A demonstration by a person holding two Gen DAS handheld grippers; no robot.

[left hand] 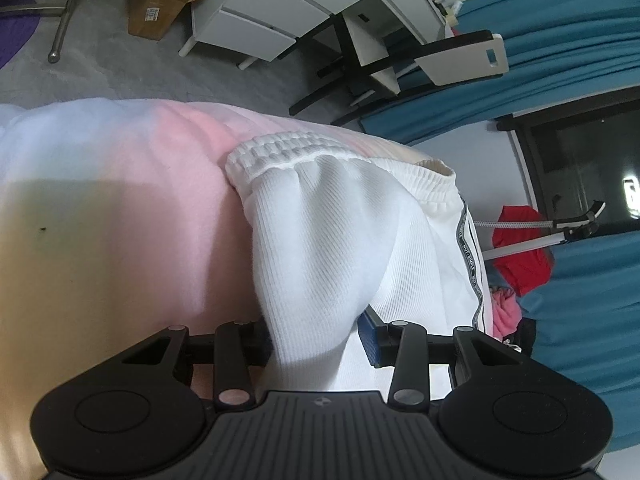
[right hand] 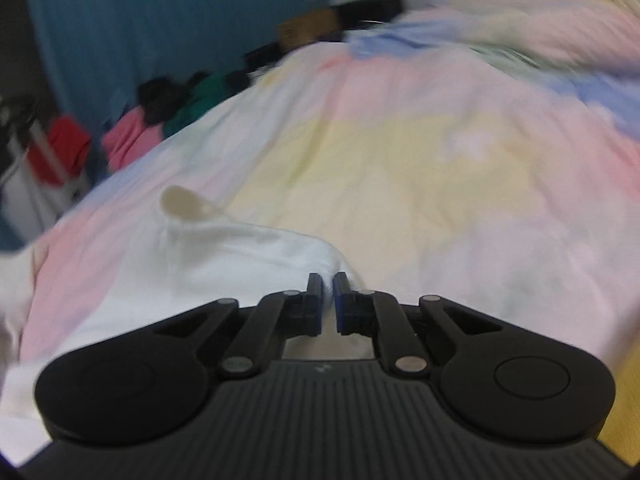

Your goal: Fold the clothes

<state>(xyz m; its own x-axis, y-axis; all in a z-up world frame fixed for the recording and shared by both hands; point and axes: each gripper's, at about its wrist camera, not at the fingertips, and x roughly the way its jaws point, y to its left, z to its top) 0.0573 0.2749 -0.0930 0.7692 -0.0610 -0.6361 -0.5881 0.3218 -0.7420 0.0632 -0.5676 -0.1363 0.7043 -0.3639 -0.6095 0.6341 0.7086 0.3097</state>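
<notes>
White ribbed trousers (left hand: 340, 220) with a gathered elastic waistband (left hand: 288, 148) and a lettered side stripe (left hand: 466, 248) lie on a pastel patchwork blanket (left hand: 120, 220). My left gripper (left hand: 316, 340) is shut on a thick raised fold of them; the cloth hides its left finger and the blue right pad (left hand: 368, 340) presses the fold. In the blurred right wrist view, my right gripper (right hand: 328, 300) is shut on a thin edge of the same white trousers (right hand: 240, 256), low over the blanket (right hand: 420, 160).
Beyond the bed are a white drawer unit (left hand: 256, 20), a cardboard box (left hand: 160, 4), a chair (left hand: 460, 56) and blue curtains (left hand: 560, 60). Red (left hand: 520, 256) and pink (left hand: 506, 312) clothes are piled past the bed's edge, with a pink garment (right hand: 128, 140) in the right wrist view.
</notes>
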